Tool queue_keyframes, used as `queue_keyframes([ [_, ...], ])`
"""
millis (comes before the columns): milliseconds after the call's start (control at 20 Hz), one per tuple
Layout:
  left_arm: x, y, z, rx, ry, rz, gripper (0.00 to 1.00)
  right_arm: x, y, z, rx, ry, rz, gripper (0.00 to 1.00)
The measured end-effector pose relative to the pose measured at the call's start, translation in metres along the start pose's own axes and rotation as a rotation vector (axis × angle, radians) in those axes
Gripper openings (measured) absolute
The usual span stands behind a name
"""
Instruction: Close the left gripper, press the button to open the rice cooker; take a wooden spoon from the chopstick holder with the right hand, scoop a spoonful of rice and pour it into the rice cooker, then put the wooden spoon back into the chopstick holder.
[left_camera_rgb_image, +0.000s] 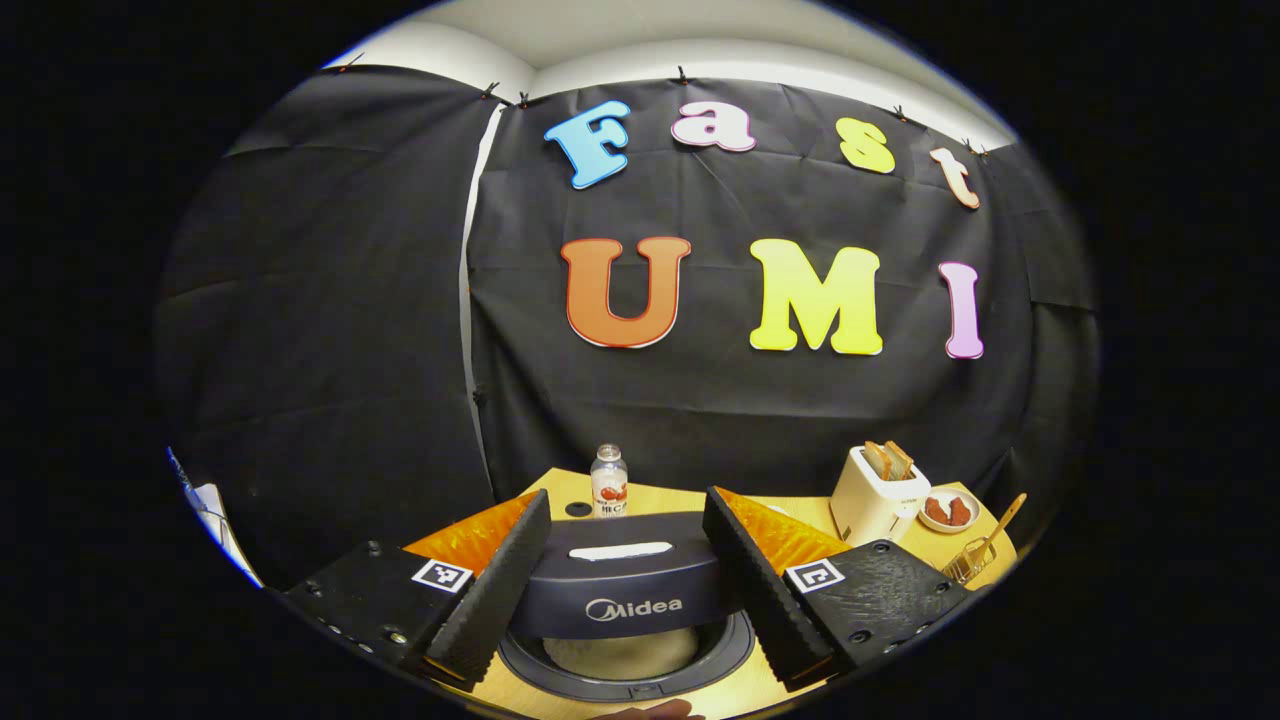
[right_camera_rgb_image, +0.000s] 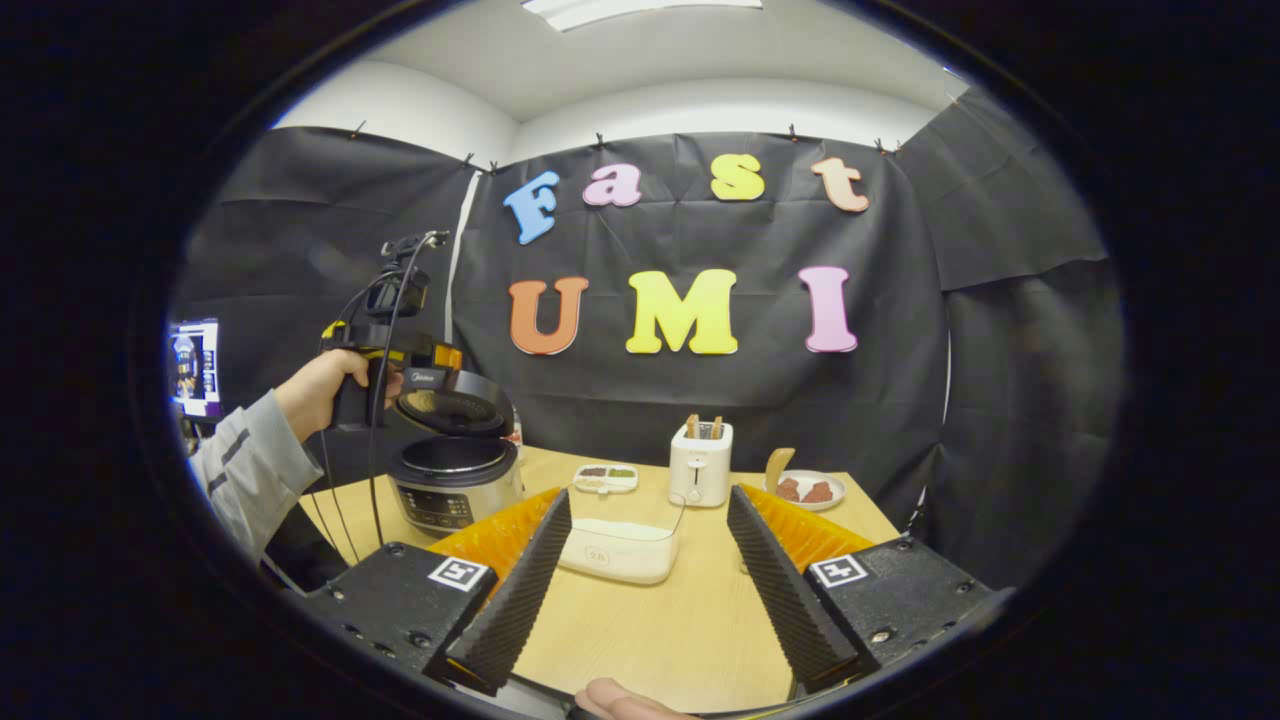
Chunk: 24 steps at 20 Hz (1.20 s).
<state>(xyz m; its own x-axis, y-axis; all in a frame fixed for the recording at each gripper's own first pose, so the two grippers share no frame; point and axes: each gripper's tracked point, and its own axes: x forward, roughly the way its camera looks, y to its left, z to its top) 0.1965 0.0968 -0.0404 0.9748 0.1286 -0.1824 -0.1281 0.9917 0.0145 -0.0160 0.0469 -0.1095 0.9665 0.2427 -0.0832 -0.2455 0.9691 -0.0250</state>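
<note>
The rice cooker (right_camera_rgb_image: 455, 480) stands on the worktop (right_camera_rgb_image: 690, 620) with its lid (right_camera_rgb_image: 450, 405) already swung up, so the button step looks done and the step in hand is fetching the wooden spoon. In the right gripper view the right tool (right_camera_rgb_image: 650, 590) is released, its fingers spread wide and grasping nothing, aimed over the white lidded box (right_camera_rgb_image: 620, 550) that sits just right of the cooker and probably holds the rice. The left tool (left_camera_rgb_image: 620, 590) is likewise released in its own view, its fingers straddling the raised lid with the inner pot (left_camera_rgb_image: 625, 655) open below; in the right gripper view a hand (right_camera_rgb_image: 325, 390) holds it above the cooker. The wooden spoon (left_camera_rgb_image: 1000, 525) leans in a wire chopstick holder (left_camera_rgb_image: 965, 565) far right of the cooker, past the toaster (right_camera_rgb_image: 700, 465). To do this step well, I would carry the right tool to that holder, pinch the handle well below its top end and lift straight up so the light wire basket does not tip, while the left tool stays clear of the pot mouth. Counted: one cooker, one spoon, one holder, one box, one toaster with two slices, one plate of reddish pieces (right_camera_rgb_image: 808, 490), one small divided tray (right_camera_rgb_image: 605, 477), and one bottle (left_camera_rgb_image: 608, 482) behind the cooker.
</note>
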Motion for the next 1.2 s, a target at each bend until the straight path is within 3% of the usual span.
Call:
queue_keyframes([
  [350,-0.012,-0.011,-0.065,-0.016,0.087,-0.015,0.96,0.008,0.003,-0.016,0.046,0.056,0.015,1.0],
  [500,-0.013,-0.012,-0.083,0.018,0.087,-0.004,1.0,0.01,0.005,-0.017,0.049,0.063,0.018,1.0],
  [550,-0.013,-0.011,-0.086,0.015,0.087,0.001,0.97,0.011,0.006,-0.017,0.048,0.063,0.019,1.0],
  [600,-0.013,-0.012,-0.092,0.016,0.09,0.002,0.97,0.011,0.007,-0.018,0.047,0.063,0.021,0.96],
  [700,-0.013,-0.014,-0.109,0.027,0.122,0.007,0.97,0.012,0.01,-0.018,0.044,0.063,0.028,1.0],
  [750,-0.016,-0.014,-0.112,0.032,0.124,0.013,0.97,0.013,0.011,-0.018,0.042,0.063,0.031,0.96],
  [800,-0.013,-0.014,-0.107,0.04,0.088,0.016,0.97,0.015,0.011,-0.019,0.041,0.064,0.034,1.0],
  [1200,-0.019,-0.012,-0.111,0.014,0.059,0.022,0.98,0.023,0.013,-0.023,0.055,0.075,0.042,1.0],
])
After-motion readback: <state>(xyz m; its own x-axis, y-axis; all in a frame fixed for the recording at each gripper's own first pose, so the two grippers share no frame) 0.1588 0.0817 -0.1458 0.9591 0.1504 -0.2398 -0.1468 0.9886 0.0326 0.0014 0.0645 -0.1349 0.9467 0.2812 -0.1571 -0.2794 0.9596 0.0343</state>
